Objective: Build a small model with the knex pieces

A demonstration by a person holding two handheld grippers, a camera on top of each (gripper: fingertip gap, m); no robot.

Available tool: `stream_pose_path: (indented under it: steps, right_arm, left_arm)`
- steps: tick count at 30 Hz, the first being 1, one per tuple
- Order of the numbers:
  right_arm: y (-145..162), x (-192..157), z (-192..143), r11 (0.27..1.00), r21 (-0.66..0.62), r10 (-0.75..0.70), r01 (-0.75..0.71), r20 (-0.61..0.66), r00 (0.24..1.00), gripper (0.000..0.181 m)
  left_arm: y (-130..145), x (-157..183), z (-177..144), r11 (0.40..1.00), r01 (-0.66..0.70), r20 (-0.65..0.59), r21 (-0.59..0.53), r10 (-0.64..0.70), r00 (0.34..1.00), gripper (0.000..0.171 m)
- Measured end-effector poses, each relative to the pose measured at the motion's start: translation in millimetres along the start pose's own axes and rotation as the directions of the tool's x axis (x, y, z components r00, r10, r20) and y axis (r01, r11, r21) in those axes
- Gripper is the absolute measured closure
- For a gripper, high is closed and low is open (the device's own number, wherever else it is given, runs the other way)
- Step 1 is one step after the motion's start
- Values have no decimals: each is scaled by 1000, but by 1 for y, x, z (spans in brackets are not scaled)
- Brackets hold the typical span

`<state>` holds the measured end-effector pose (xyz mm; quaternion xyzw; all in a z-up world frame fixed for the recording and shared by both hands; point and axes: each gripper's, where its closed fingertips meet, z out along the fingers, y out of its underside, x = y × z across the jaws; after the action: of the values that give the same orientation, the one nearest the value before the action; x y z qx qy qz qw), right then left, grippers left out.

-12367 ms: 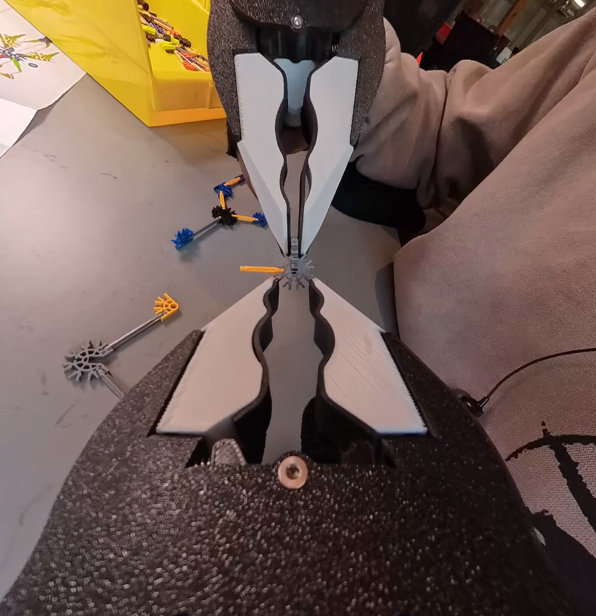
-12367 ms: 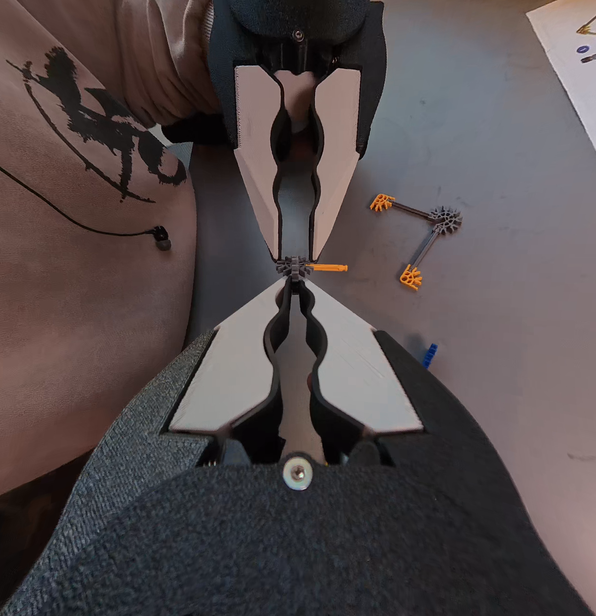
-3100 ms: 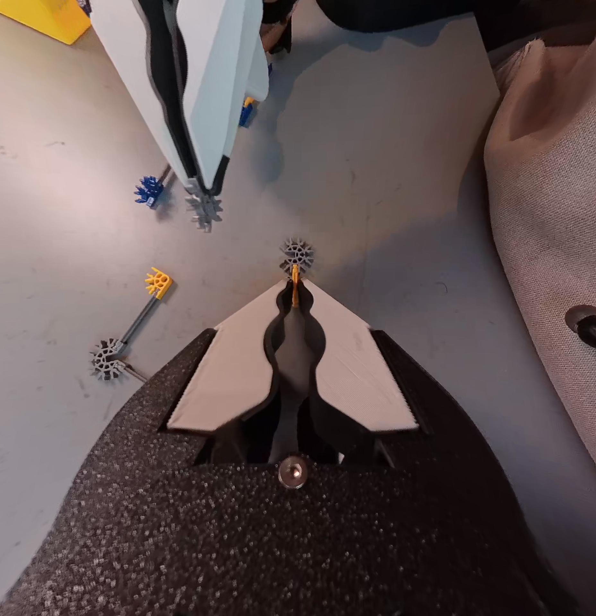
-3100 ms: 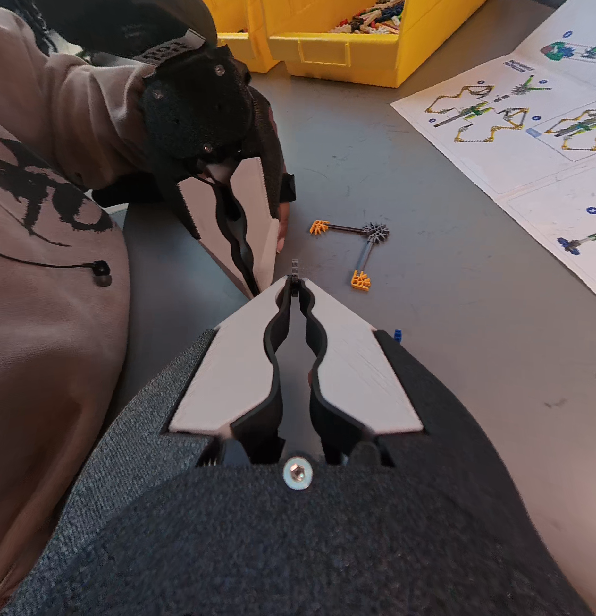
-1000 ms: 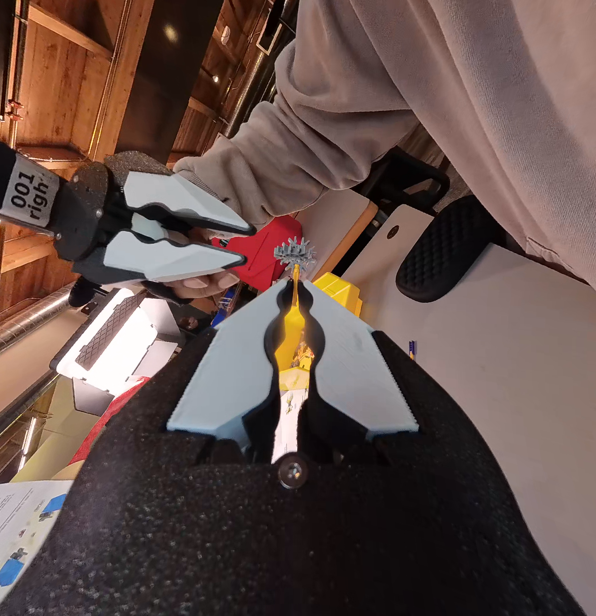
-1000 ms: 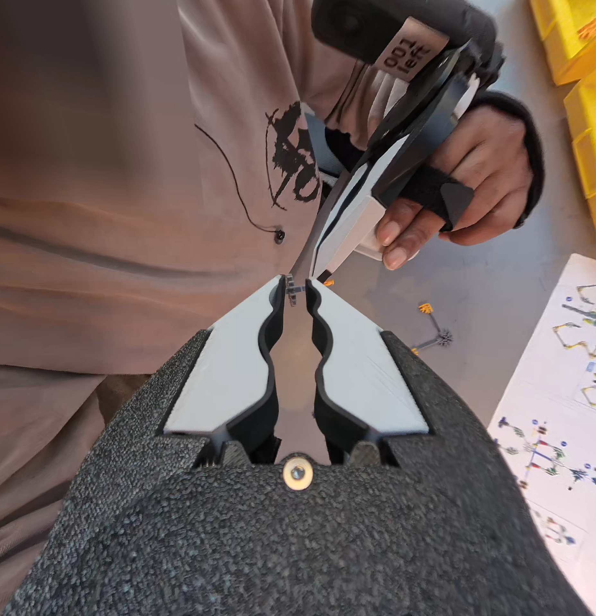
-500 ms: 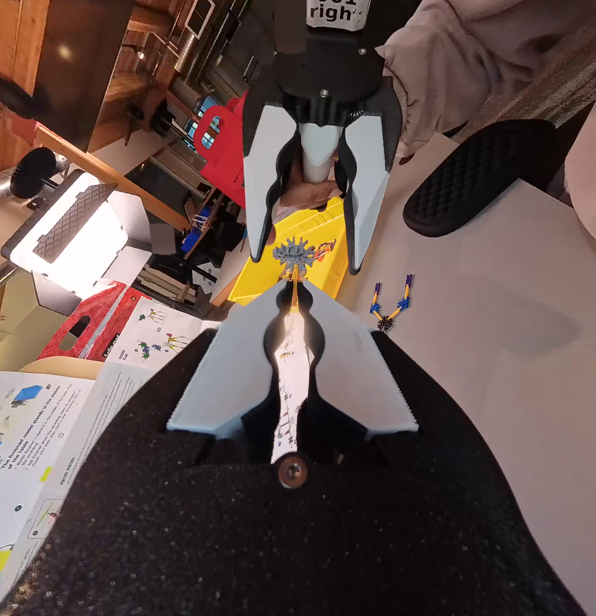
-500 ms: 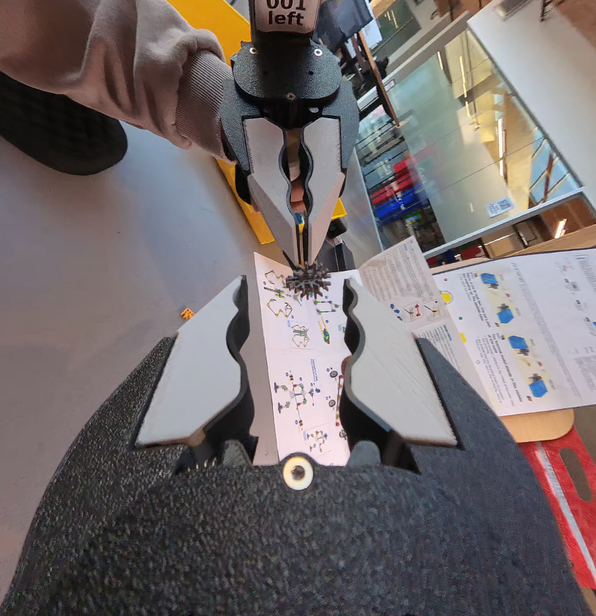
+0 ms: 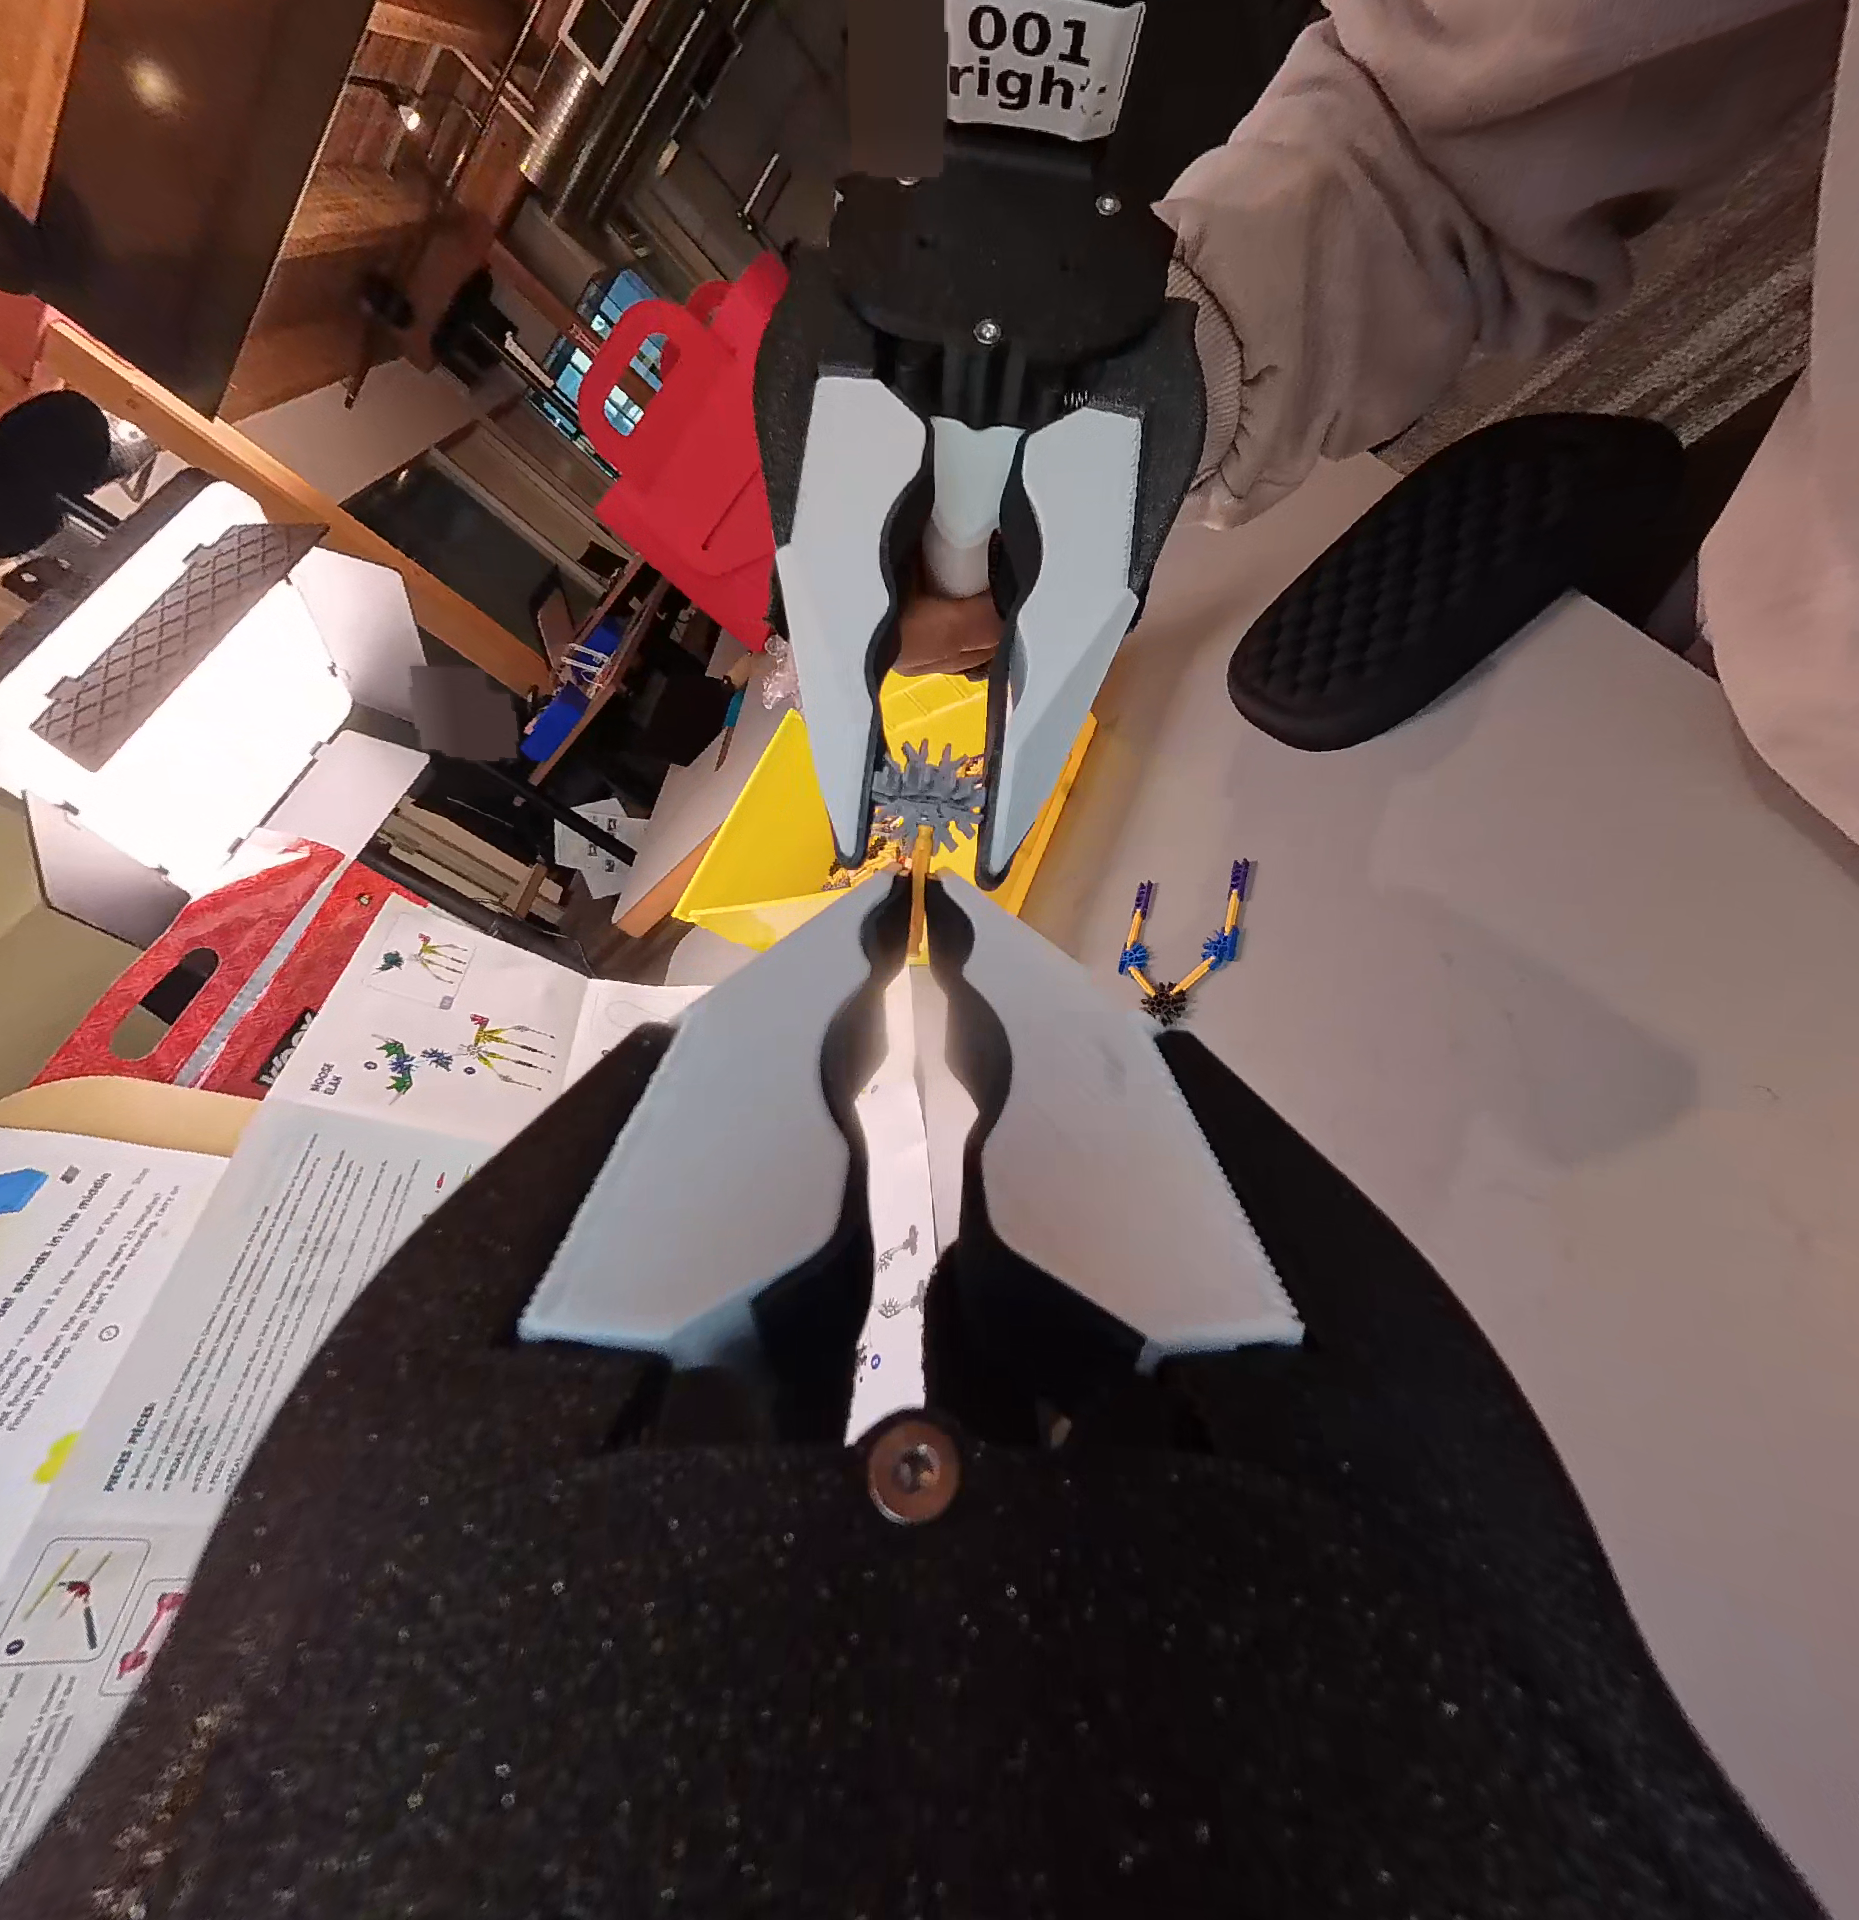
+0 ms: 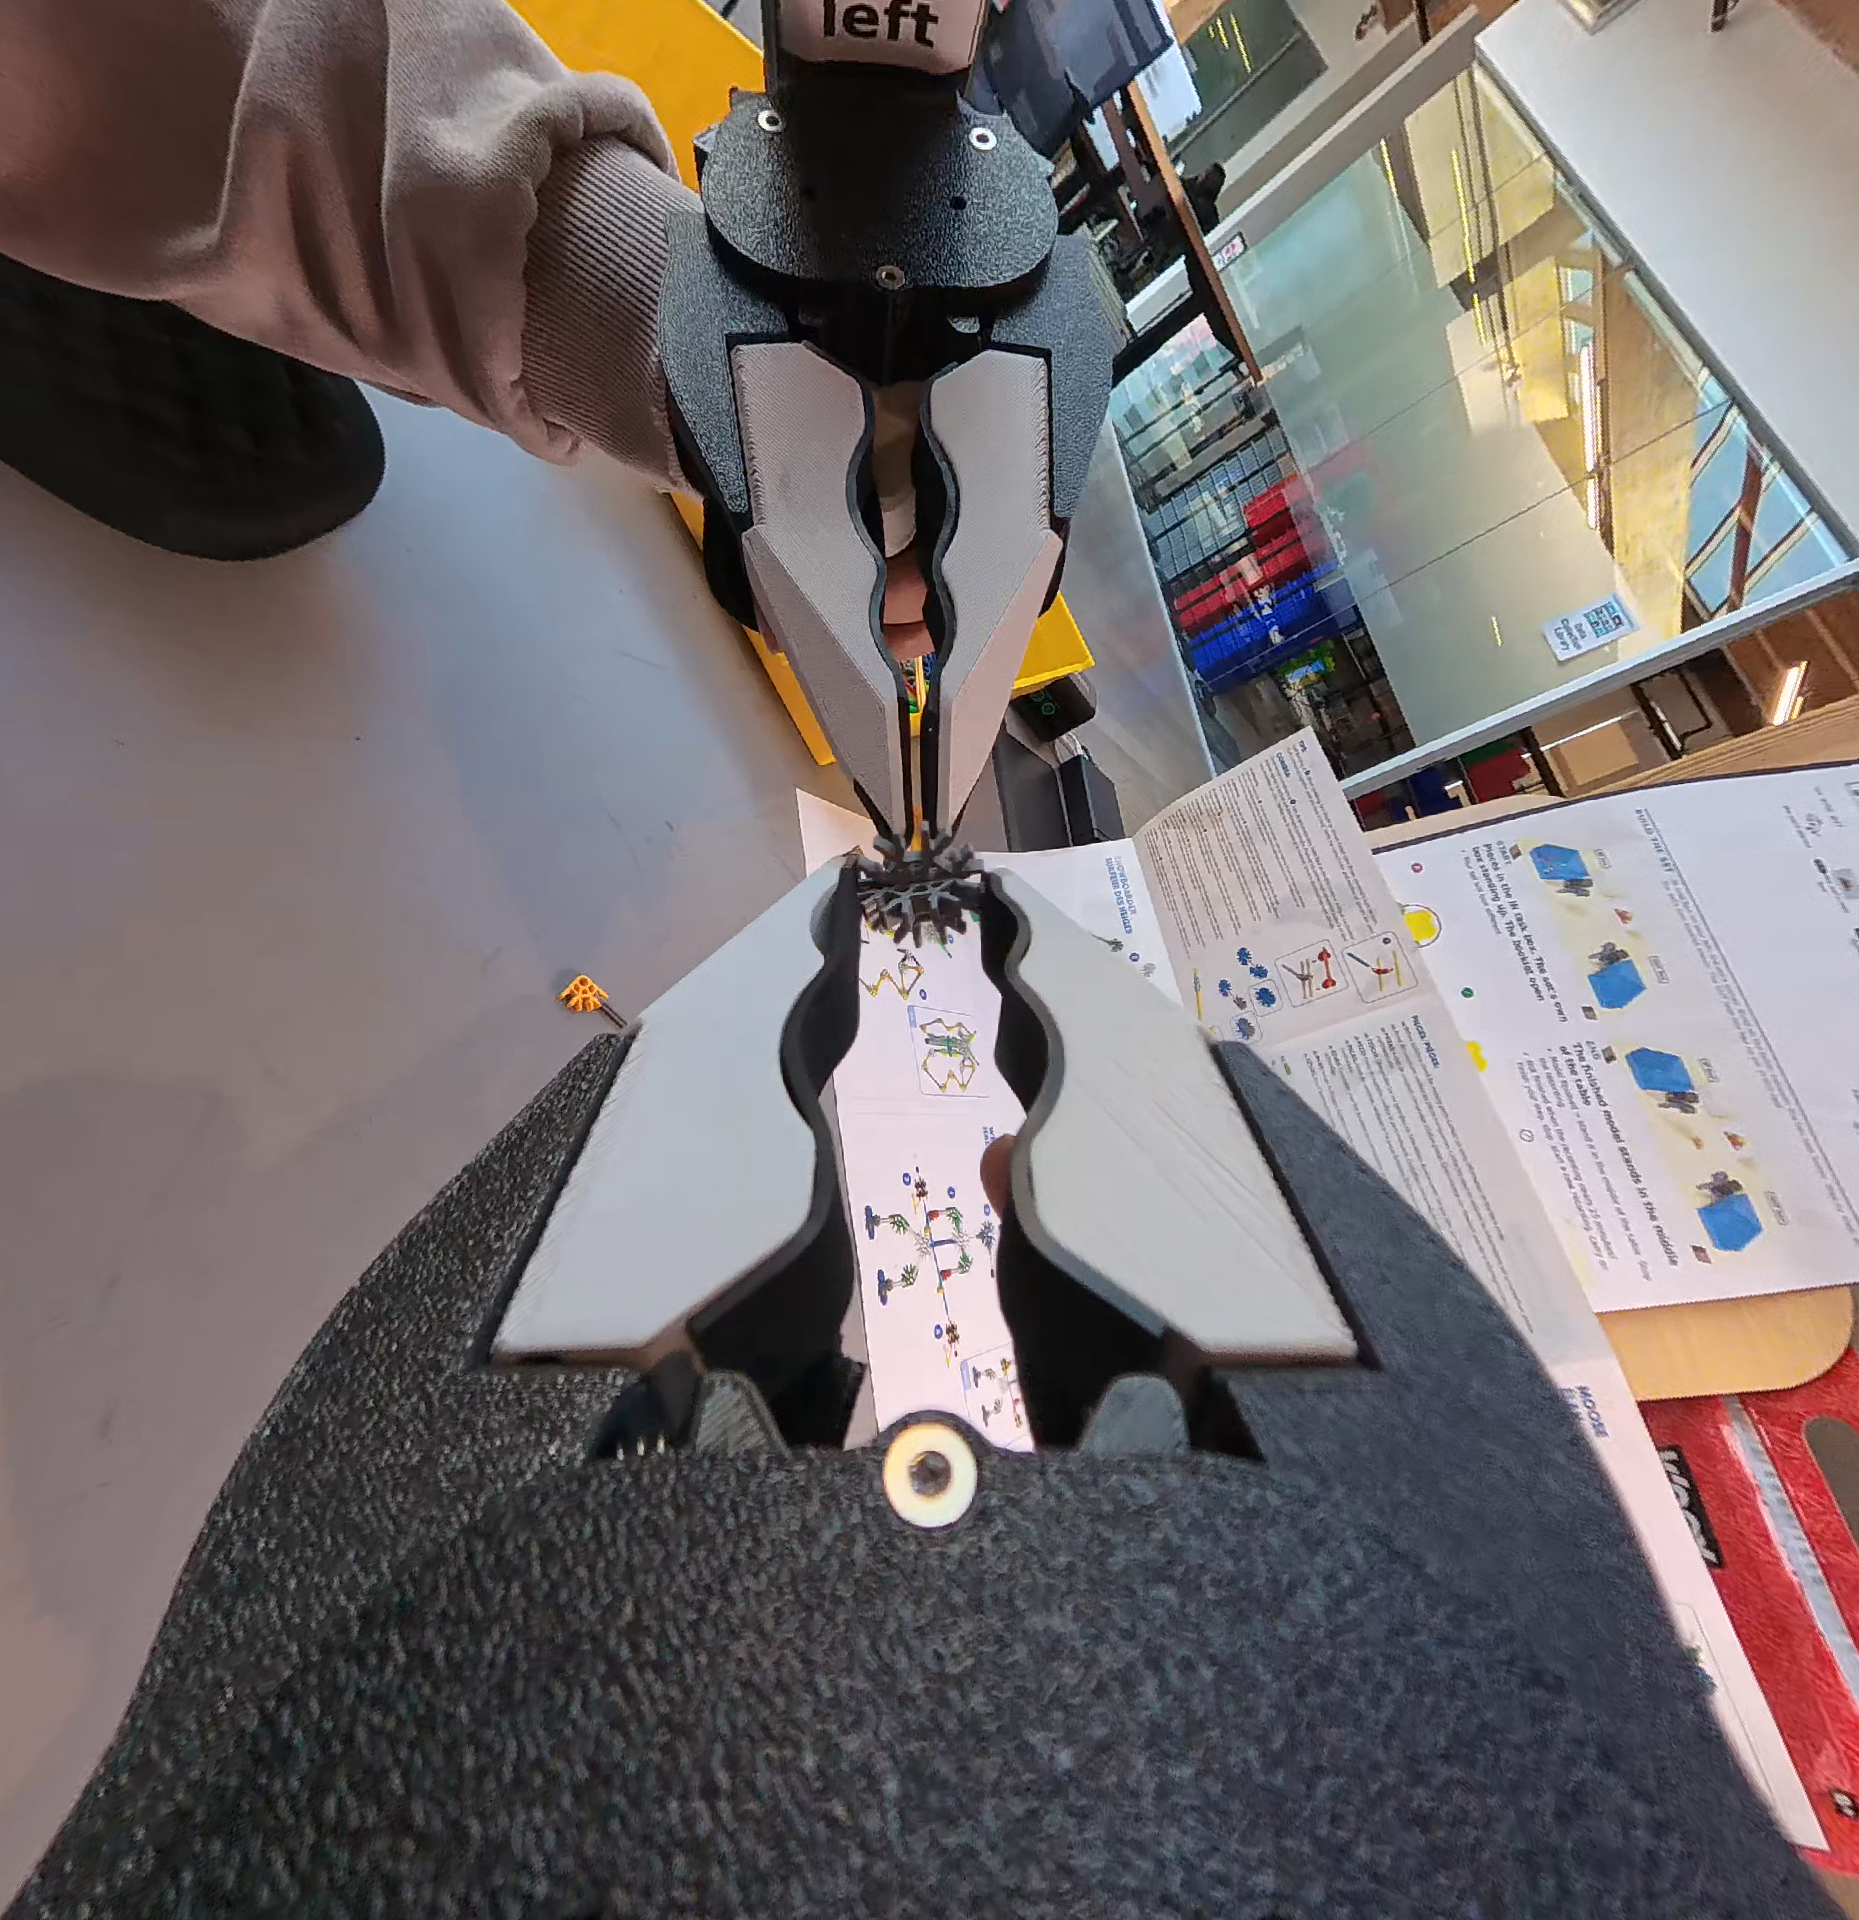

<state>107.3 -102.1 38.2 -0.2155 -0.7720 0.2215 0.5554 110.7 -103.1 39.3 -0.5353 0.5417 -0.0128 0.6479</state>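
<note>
My left gripper [image 9: 914, 885] is shut on a thin yellow rod [image 9: 917, 914] that carries a grey snowflake connector [image 9: 925, 795] on its far end. Both are held up in the air above the grey table [image 9: 1527, 987]. My right gripper [image 10: 922, 883] faces the left one tip to tip, and its two fingertips press the grey connector [image 10: 920, 899] from both sides. In the right wrist view the left gripper [image 10: 917, 816] points down onto the connector with its jaws closed. The right gripper [image 9: 923, 868] shows head-on in the left wrist view.
A yellow parts bin [image 9: 790, 831] stands behind the grippers. Printed instruction sheets [image 10: 1320, 987] and a red box [image 9: 208, 966] lie to one side. A blue-and-yellow rod assembly [image 9: 1179, 945] and a small orange connector [image 10: 582, 994] lie on the table. A black padded armrest [image 9: 1444, 582] is beyond the table edge. Both grippers' tips are close together, under 4 cm apart.
The right gripper, wide open half a second ago, has moved in and closed its fingers onto the grey connector. The left gripper still holds the yellow rod.
</note>
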Motion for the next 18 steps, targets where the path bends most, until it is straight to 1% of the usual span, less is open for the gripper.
stream_pose_path:
  steps: [7,10,12,13,15,16,17,18]
  right_arm:
    - [7,-2,4,999,-35,-1,2,26,1000,160]
    - [11,2,7,998,-8,60,-60,1,998,158]
    - [21,3,8,995,-17,95,-95,-9,995,144]
    - [26,3,8,991,-12,130,-130,-5,991,141]
    - [33,-1,9,979,-1,204,-204,16,979,139]
    - [37,-4,10,976,-2,217,-217,18,976,139]
    - [40,-7,12,975,-1,220,-220,19,975,142]
    - [43,-11,14,974,-1,225,-225,23,974,148]
  left_arm:
    - [7,1,2,1000,12,-3,-28,-12,1000,169]
    - [11,-2,2,999,34,9,-34,-34,999,169]
    - [18,-3,3,996,57,15,-64,-57,998,169]
    - [23,-3,4,994,70,19,-82,-69,997,169]
    - [33,1,6,988,107,-1,-107,-108,994,169]
    - [37,3,7,986,121,-9,-118,-123,992,169]
    - [42,5,9,984,129,-9,-127,-131,991,169]
    - [46,6,11,981,137,-13,-135,-140,990,169]
